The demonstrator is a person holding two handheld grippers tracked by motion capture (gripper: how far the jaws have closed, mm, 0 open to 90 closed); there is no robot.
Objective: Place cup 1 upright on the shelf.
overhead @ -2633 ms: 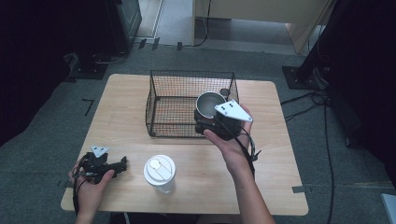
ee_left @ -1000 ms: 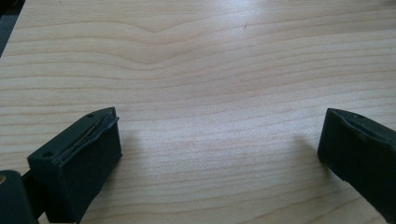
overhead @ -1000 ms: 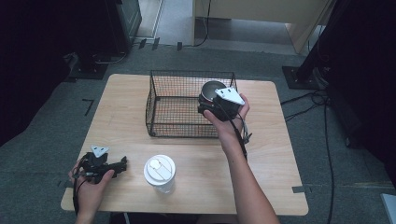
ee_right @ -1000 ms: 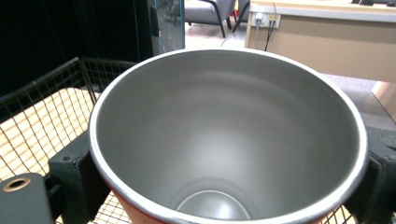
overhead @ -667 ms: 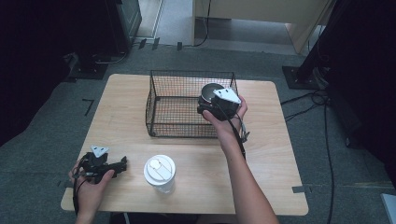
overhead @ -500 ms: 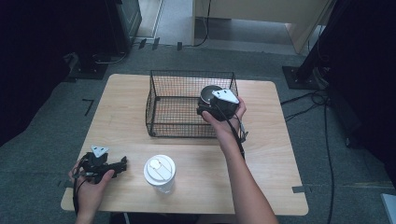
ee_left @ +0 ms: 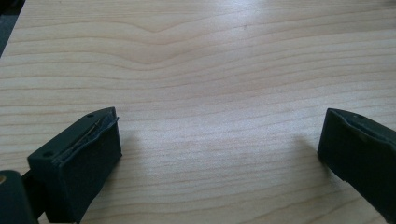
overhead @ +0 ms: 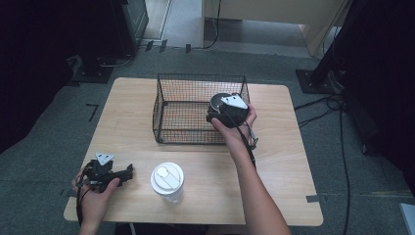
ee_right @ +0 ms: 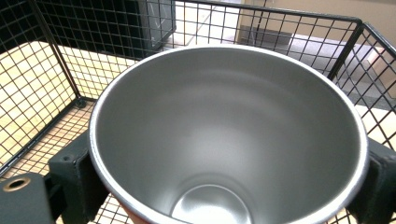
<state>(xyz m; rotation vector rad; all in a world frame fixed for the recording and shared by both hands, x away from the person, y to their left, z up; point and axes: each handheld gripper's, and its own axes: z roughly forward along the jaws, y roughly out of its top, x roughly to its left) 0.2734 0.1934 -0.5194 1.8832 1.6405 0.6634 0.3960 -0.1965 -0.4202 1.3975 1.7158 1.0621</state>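
Your right gripper [ee_right: 224,186] pinches the metal cup [ee_right: 224,135] inside the wire basket [overhead: 195,105]. Your left gripper [ee_left: 219,154] rests on the desk [ee_left: 210,70], jaws spread wide.

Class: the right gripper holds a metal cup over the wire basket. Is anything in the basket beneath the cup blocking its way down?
Nothing visible: the cup sits between the right gripper jaws, and the basket floor around it is bare mesh.

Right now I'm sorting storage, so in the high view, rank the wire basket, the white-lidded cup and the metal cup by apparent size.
1. wire basket
2. white-lidded cup
3. metal cup, partly hidden by the right gripper, so unsure.
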